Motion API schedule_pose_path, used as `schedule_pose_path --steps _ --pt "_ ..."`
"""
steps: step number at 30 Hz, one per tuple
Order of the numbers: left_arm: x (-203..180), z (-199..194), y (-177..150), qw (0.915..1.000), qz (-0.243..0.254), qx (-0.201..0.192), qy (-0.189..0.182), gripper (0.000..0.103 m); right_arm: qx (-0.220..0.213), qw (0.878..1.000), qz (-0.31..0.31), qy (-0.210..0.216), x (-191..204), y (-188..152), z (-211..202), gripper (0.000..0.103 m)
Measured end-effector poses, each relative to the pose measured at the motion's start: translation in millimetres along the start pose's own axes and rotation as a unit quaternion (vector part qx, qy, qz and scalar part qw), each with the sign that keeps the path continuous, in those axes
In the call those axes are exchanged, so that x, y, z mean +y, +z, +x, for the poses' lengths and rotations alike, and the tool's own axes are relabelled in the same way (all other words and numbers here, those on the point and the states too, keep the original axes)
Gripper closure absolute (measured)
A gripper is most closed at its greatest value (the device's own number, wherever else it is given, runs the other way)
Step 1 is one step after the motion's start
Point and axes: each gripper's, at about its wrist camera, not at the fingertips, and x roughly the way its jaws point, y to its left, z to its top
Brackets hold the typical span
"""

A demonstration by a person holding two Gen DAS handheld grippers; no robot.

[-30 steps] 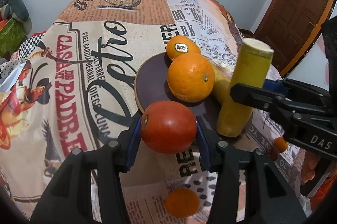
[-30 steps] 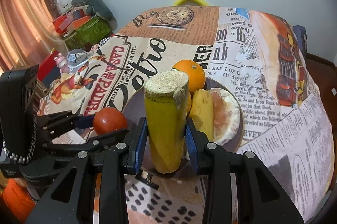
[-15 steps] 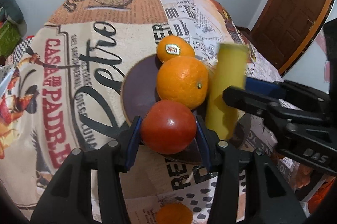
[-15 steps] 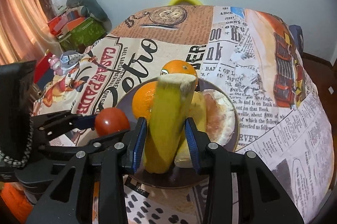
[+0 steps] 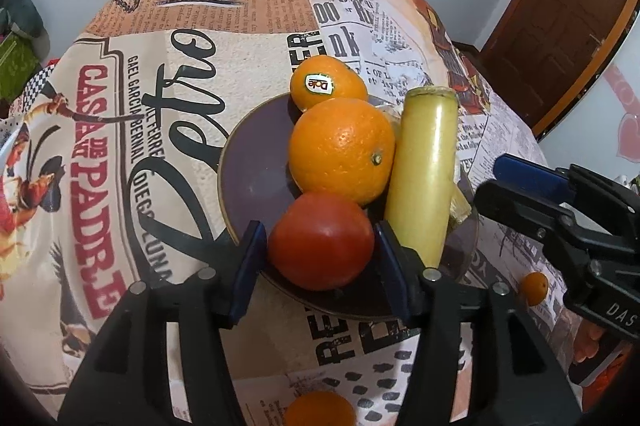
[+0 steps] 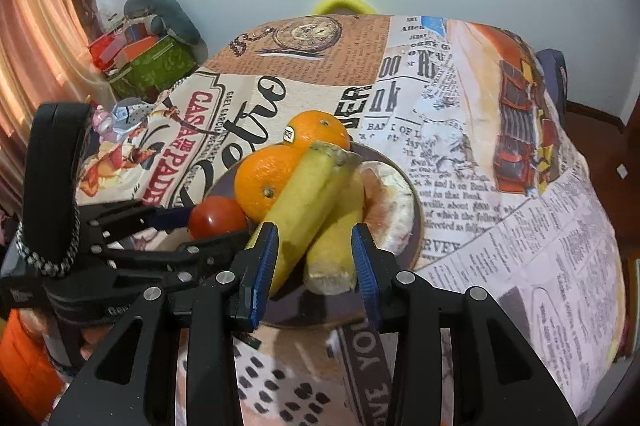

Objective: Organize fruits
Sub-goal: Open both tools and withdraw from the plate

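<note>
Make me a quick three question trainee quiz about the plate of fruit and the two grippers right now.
1. True or false: the left gripper has its pads around the tomato.
2. Which orange carries a sticker: A, the far orange; B, the near orange?
3. Fill in: the banana piece by the open right gripper lies on the ____.

Key: 1 true; 2 A; 3 plate.
</note>
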Motion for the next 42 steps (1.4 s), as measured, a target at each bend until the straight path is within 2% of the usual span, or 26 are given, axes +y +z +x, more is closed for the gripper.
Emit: schedule_pose_path --steps 3,6,10,14,21,26,28,33,42 --pt "-1.1 -9.3 -0.8 1.0000 -0.002 -0.007 0.001 0.035 -0.001 1.000 -0.009 -0.006 2.9 -3.3 -7.8 0.068" --pt "-3.4 -22.2 -2.6 0.9999 -0.004 -0.016 0.002 0.035 -0.007 1.000 -0.019 -0.015 7.4 -7.2 -19.1 0.067" --pt "-9.8 -44.1 -9.1 0.9995 0.001 -0.030 0.012 0.035 -0.025 0.999 -0.023 -0.025 12.2 -13.5 -39.3 0.058" --pt "-20.3 -73.7 -19.0 0.9977 0.019 -0.056 0.032 0.035 -0.033 0.999 -0.019 -0.028 14.1 -19.5 -56.4 0.057" --pt "-36.1 -119.5 -39.2 0.9946 0.036 -0.086 0.046 0.035 -0.045 0.998 -0.008 -0.042 14.2 -33.8 -90.1 0.057" --pt "-41.6 -147.3 -56.5 0.9932 0.036 -0.101 0.045 0.034 -0.058 0.997 0.007 -0.053 5.7 -47.7 -115.1 0.044" --pt "-40.2 -156.5 -66.3 0.9926 0.033 -0.108 0.044 0.034 -0.059 0.996 0.013 -0.061 -0.1 -54.5 -122.6 0.043" --pt "-33.1 -155.9 -86.7 0.9937 0.025 -0.099 0.048 0.033 -0.032 0.996 0.031 -0.080 -17.2 -74.3 -122.5 0.043" --pt "-17.5 -127.5 -113.0 0.9959 0.013 -0.068 0.058 0.033 0.015 0.994 0.045 -0.095 -36.4 -106.6 -98.0 0.043"
